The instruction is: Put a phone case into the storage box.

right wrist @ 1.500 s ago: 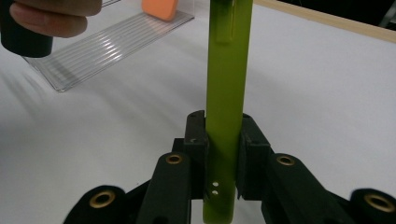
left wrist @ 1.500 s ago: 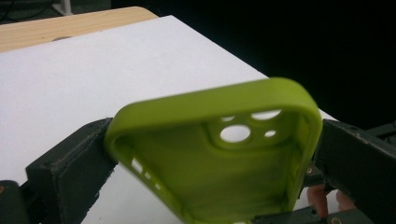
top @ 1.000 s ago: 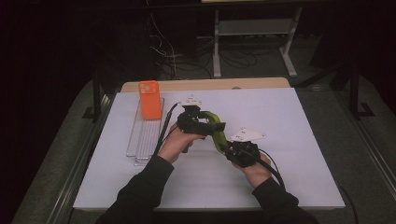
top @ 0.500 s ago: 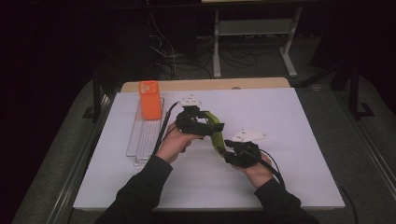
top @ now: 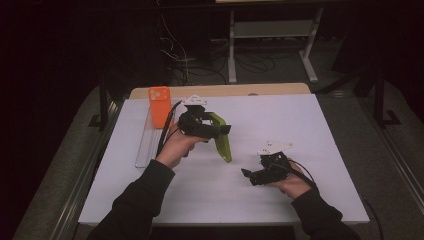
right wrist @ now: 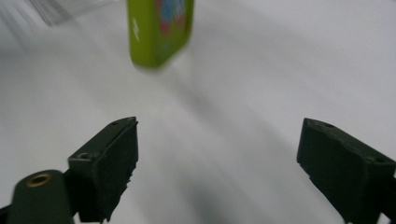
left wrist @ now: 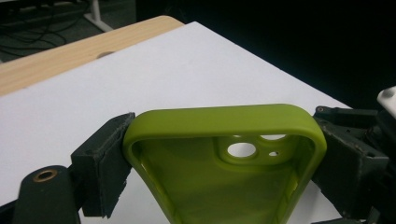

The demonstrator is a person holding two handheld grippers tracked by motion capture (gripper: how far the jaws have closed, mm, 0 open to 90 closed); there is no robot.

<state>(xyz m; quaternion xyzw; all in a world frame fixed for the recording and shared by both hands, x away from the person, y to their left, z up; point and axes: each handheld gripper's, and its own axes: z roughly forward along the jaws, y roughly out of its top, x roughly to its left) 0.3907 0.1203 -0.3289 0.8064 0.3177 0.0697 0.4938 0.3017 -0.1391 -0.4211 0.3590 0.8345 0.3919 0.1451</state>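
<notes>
Currently the green phone case [top: 222, 140] hangs off the tabletop [top: 310, 130], pinched across its camera-cutout end by the left hand-held gripper [top: 217, 131]; the left gripper view has both pads pressed on the case's outer side walls [left wrist: 224, 158]. Rest of the case dangles down, lower corner near the sheet but apart from it, as far as I can tell.

Risks, my read:
- Case is soft and empty; side squeeze can bow the walls and let it pop out or twist in the pads.
- One-end grip, long free end: any swing could tap the tabletop and lever it loose.
- Right hand-held gripper [top: 248, 176] has just been opening, jaws now spread wide with nothing between them, so no second support. In its view the case [right wrist: 159, 30] is ahead, blurred.

Around: orange phone [top: 159, 105] stands at the far-left, on the clear tray [top: 146, 150], close behind the left hand [top: 175, 147]. A backward swing could knock it. Wooden board [top: 260, 90] beyond the sheet's far edge, out of the way.
</notes>
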